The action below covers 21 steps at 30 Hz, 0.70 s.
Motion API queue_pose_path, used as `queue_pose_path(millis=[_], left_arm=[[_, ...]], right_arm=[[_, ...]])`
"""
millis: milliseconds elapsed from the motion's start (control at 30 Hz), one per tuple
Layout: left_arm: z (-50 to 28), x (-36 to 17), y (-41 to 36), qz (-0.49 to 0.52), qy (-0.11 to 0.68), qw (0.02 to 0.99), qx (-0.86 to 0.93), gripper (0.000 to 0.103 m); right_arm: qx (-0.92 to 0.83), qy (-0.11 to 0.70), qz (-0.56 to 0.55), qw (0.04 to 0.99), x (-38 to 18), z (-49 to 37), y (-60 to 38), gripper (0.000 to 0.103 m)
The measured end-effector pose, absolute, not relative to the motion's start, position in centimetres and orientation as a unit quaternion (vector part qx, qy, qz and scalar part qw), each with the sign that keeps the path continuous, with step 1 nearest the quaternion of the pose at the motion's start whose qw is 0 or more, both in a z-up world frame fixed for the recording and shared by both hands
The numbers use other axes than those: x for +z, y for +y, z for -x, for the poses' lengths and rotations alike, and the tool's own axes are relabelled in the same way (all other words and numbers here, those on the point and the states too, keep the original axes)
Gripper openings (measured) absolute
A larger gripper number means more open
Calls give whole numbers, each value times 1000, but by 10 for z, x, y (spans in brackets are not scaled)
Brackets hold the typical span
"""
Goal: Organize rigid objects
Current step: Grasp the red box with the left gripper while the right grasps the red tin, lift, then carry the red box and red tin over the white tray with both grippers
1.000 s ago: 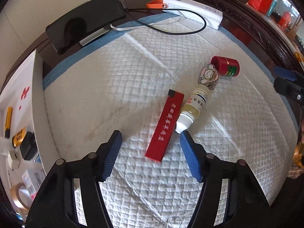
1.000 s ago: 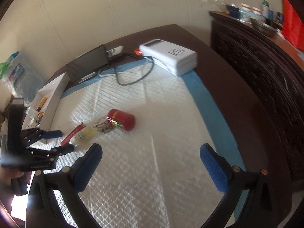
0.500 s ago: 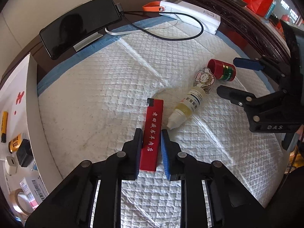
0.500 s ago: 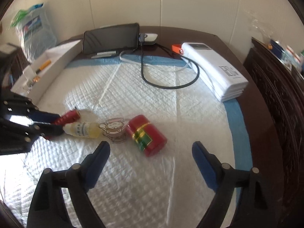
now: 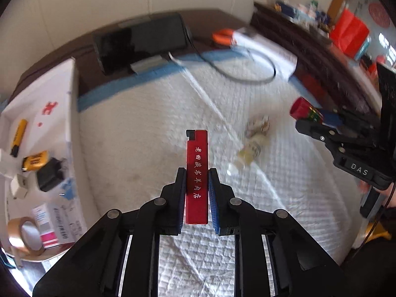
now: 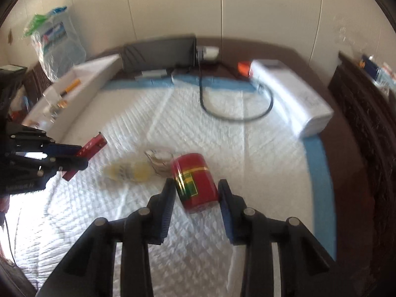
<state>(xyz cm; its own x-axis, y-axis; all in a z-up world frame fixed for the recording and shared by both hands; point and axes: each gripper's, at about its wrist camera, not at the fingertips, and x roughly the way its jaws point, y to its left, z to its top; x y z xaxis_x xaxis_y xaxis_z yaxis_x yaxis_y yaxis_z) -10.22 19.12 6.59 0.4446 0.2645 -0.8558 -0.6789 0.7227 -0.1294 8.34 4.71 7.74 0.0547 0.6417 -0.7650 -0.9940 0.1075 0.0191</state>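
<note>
My left gripper (image 5: 196, 173) is shut on a flat red strip with white characters (image 5: 197, 170) and holds it lifted above the white quilted pad (image 5: 138, 128). It also shows in the right wrist view (image 6: 91, 146). My right gripper (image 6: 195, 185) has its fingers on both sides of a red cylindrical tin with a gold and green label (image 6: 194, 183), which lies on its side on the pad; the jaws look closed against it. A small dropper bottle (image 6: 128, 170) and a cartoon keychain (image 6: 158, 158) lie just left of the tin.
A white tray (image 5: 37, 133) at the left holds a yellow marker, a black plug, tape and small boxes. At the back stand a dark phone (image 5: 141, 42), a white box (image 6: 289, 96) and a looping black cable (image 6: 235, 113). Dark carved furniture (image 6: 366, 113) borders the right.
My left gripper has lifted the red strip off the pad. My right gripper has moved forward and narrowed from wide open to around the red tin.
</note>
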Motion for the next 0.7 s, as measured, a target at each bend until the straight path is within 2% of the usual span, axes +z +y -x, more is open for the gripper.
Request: queue_pose_path(millis=[133,233,300,467,567,700], left_arm=[[135,136,200,223,369,840,330,16],[167,210,208,197,296,859,368,16],[195,271,207,174,235,870,397,16],[251,367,190,117,143,879,440,16],[276,381,182,92,140,869,465,16],[310,357,186,114,163,851,486,16]], right_arm=[[629,305,179,692,144,-95,44,35],[652,266,102,703,218,-101,45,35],[671,226,49,704,275,-99,41,35],[721,117,-34,683,389,-63,27,35],[747,93,-64,655,420,-35,24,35],[772,100,-67,624,416,5,42,35]])
